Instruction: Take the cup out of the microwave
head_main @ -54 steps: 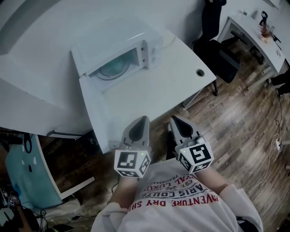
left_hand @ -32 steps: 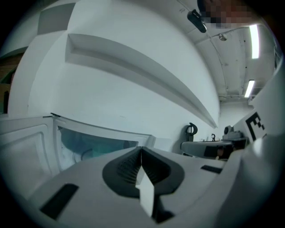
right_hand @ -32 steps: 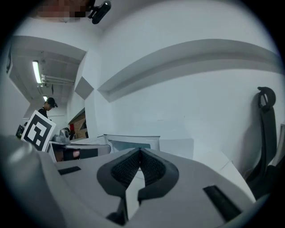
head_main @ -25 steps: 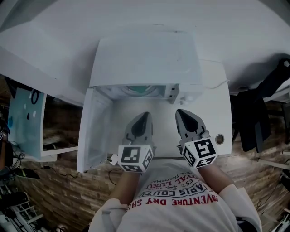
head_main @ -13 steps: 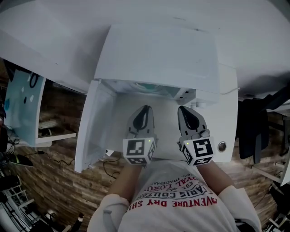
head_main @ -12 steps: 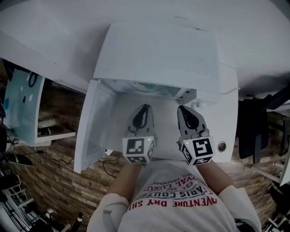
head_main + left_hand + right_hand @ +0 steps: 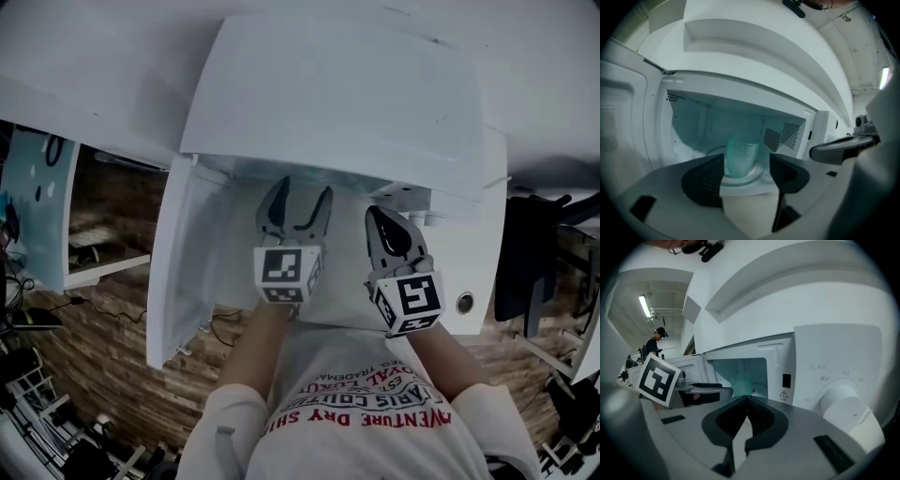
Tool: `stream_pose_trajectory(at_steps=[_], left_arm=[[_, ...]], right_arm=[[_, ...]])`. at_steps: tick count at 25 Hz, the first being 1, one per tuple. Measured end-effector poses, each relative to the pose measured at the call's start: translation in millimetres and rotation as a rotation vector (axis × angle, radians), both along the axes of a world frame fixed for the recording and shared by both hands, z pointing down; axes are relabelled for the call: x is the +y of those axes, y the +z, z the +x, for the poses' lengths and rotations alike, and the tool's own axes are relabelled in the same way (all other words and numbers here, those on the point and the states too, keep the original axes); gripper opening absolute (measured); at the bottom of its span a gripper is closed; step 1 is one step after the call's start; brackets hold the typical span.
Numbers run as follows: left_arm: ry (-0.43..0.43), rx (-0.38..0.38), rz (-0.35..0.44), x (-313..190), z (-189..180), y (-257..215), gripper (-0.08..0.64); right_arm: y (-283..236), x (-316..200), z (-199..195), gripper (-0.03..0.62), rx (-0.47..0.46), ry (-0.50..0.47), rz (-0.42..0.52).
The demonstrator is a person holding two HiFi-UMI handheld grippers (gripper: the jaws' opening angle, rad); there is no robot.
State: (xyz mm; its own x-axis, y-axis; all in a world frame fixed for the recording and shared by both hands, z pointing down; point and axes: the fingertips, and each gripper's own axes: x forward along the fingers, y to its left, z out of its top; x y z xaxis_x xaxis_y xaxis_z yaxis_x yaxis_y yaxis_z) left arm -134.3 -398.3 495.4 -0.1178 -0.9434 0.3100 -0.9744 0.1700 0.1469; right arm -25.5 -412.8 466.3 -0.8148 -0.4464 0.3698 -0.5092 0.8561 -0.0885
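Cup (image 7: 740, 157) is standing upright inside the microwave (image 7: 337, 94), and nothing is touching it.

Closest in, from the head view, there's the red-lettered shirt (image 7: 366, 412) with both forearms stretched forward. Just ahead, the right claw (image 7: 380, 211) has its jaws pressed together with nothing between them. It hangs over the white surface (image 7: 478, 248), a little short of the microwave front. In its own view it faces the control panel, with the big knob (image 7: 839, 401) off to its right.

The left claw (image 7: 302, 187) sits beside it and further forward, tips right at the mouth of the cavity. Its jaws are opening: the pads are spread and grip nothing. Its own view looks straight through that gap, and the cup lines up in it, but deeper in, beyond the tips and clear of both pads.

The door (image 7: 183, 262) is swung wide open to the left. Inside, the cup rests on the round turntable (image 7: 707, 153), roughly at its middle. It's pale and see-through, with a patch of fine dots on its side. A vent grille (image 7: 790, 135) shows on the right inner wall.

Further out, wooden floor (image 7: 103, 366) runs past the surface's edges. Far off in the right gripper view stands a person (image 7: 656, 344) under a strip light (image 7: 645, 306).
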Motion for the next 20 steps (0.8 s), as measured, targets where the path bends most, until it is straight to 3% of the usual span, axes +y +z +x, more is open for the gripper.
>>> stream_pose_trajectory(at_steps=[5,13,20], left_arm=[[0.008,-0.047,0.021,-26.0,-11.6,8.2,0.409],[0.058,-0.097,-0.035,-55.1,-11.1,22.1,0.417],[0.042,-0.09,-0.091,-72.0,-22.4,32.5,0.417]], right_arm=[[9.8,-0.6,-8.0,0.012,0.016,-0.011,-0.011],[20.7,-1.2,-10.8,0.012,0.039,0.008,-0.032],[27.6,-5.8,-9.2,0.012,0.056,0.031,-0.045]])
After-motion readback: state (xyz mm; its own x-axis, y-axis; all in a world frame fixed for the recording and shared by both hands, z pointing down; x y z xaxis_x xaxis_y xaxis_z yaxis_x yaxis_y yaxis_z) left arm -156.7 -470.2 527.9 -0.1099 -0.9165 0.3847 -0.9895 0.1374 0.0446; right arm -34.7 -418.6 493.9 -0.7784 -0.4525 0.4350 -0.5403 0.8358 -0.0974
